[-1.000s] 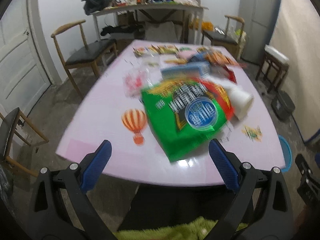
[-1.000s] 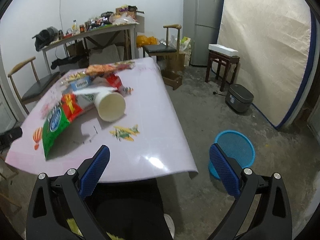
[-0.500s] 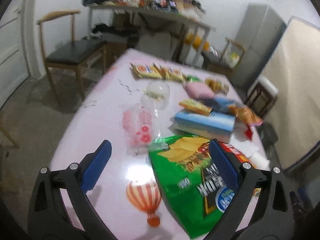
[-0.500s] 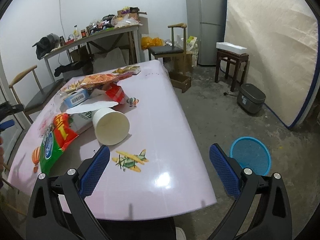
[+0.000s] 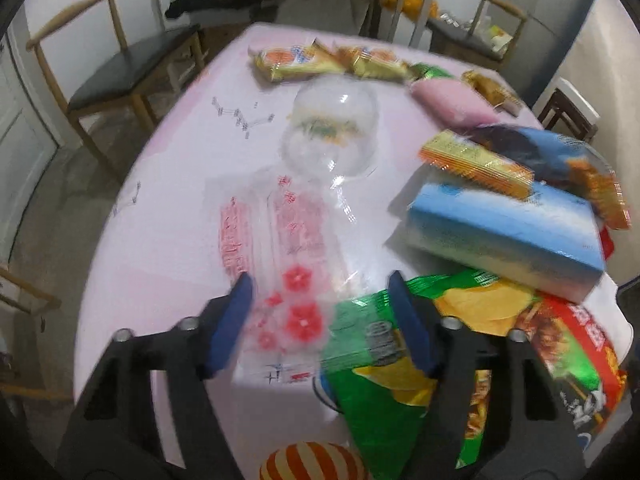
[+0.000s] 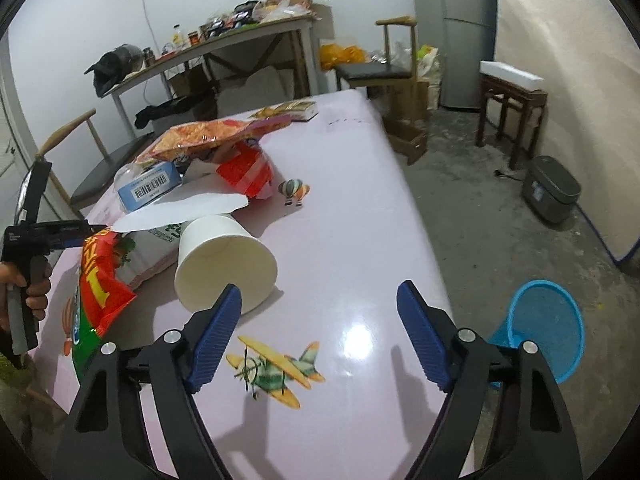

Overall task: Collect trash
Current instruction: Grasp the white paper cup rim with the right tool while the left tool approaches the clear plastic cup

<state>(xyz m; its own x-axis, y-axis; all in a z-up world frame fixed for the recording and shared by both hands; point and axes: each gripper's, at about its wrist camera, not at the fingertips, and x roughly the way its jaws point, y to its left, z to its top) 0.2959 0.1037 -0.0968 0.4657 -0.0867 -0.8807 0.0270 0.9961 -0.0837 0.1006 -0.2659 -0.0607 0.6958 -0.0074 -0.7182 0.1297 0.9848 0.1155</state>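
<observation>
On the table [image 5: 168, 184]: a clear wrapper [image 5: 280, 240] lying flat just ahead of the left gripper [image 5: 320, 308], a clear dome lid [image 5: 332, 128] right behind that wrapper, 2 snack packets [image 5: 328, 62] in a row further back, near the far edge. To the right of the wrapper, a box [image 5: 508, 236] resting partly on a chip bag [image 5: 380, 368], with a flat packet [image 5: 476, 164] on top of the box. Seen from the right wrist, a paper cup [image 6: 224, 260] on its side just ahead of the right gripper [image 6: 320, 312], a torn bag [image 6: 102, 280] to the left of the cup, a basket [image 6: 548, 332] on the floor to the right of the table.
</observation>
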